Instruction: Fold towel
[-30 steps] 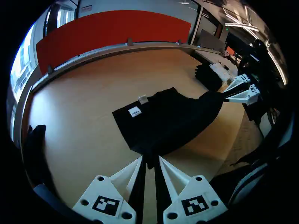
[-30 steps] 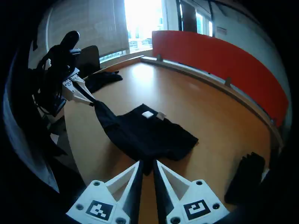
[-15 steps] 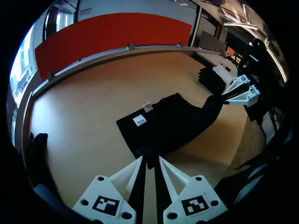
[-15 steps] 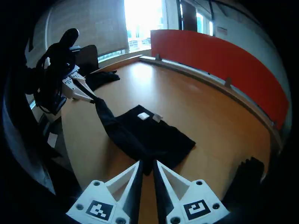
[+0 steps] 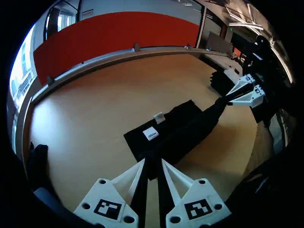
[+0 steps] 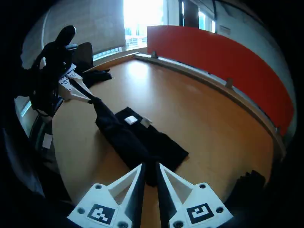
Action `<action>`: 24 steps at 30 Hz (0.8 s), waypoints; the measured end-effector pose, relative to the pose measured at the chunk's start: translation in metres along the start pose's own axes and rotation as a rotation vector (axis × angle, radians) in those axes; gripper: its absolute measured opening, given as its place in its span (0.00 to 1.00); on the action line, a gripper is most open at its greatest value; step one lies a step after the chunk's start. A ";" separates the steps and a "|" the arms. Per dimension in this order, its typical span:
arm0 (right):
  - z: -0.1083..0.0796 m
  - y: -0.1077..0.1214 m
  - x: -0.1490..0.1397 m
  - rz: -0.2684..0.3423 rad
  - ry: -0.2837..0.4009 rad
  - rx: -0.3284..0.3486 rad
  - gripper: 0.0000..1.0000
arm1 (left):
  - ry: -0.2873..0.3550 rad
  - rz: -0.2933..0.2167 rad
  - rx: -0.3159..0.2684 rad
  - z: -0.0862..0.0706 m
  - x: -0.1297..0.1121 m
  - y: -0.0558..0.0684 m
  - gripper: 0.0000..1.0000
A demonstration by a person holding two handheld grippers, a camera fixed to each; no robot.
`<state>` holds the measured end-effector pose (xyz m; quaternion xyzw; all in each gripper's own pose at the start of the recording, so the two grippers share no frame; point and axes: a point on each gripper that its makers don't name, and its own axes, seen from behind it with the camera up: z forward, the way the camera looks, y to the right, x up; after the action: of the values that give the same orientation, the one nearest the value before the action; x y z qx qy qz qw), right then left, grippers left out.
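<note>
A black towel [image 5: 178,127] with two small white tags lies on the wooden table [image 5: 95,98], its near edge lifted and stretched between the two grippers. My left gripper [image 5: 152,167] is shut on one corner of that edge. The right gripper [image 5: 227,99] shows at the far right of the left gripper view, pinching the other corner. In the right gripper view the right gripper [image 6: 151,171] is shut on its corner of the towel [image 6: 129,138], and the left gripper [image 6: 91,100], held by a person in dark clothing, grips the far corner.
A red partition [image 5: 114,32] runs along the table's far edge. A dark folded pile [image 5: 220,79] sits at the table's right end, seen also as a dark pile [image 6: 249,182] in the right gripper view. More dark cloth [image 6: 95,76] lies by the window, near a chair.
Both grippers have carried the held edge up and over the towel toward the tags. The towel's visible spread on the table has narrowed into a long band.
</note>
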<state>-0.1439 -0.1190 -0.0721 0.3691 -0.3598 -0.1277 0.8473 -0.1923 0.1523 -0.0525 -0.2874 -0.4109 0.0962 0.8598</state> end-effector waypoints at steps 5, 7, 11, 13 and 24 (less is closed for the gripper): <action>0.011 0.012 0.001 0.024 -0.010 -0.006 0.18 | -0.009 0.000 0.003 0.014 0.002 -0.007 0.15; 0.014 0.014 0.000 0.027 -0.015 -0.007 0.18 | -0.011 -0.001 0.004 0.018 0.003 -0.009 0.15; 0.017 0.018 -0.003 0.028 -0.026 -0.007 0.18 | -0.013 0.000 0.003 0.024 0.004 -0.011 0.15; 0.019 0.020 -0.005 0.030 -0.031 -0.009 0.18 | -0.014 0.001 0.002 0.026 0.004 -0.012 0.15; 0.038 0.035 -0.014 0.054 -0.062 -0.022 0.18 | -0.027 0.000 0.020 0.048 0.003 -0.022 0.15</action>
<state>-0.1826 -0.1084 -0.0361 0.3456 -0.3945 -0.1200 0.8429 -0.2288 0.1558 -0.0144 -0.2775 -0.4213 0.1042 0.8571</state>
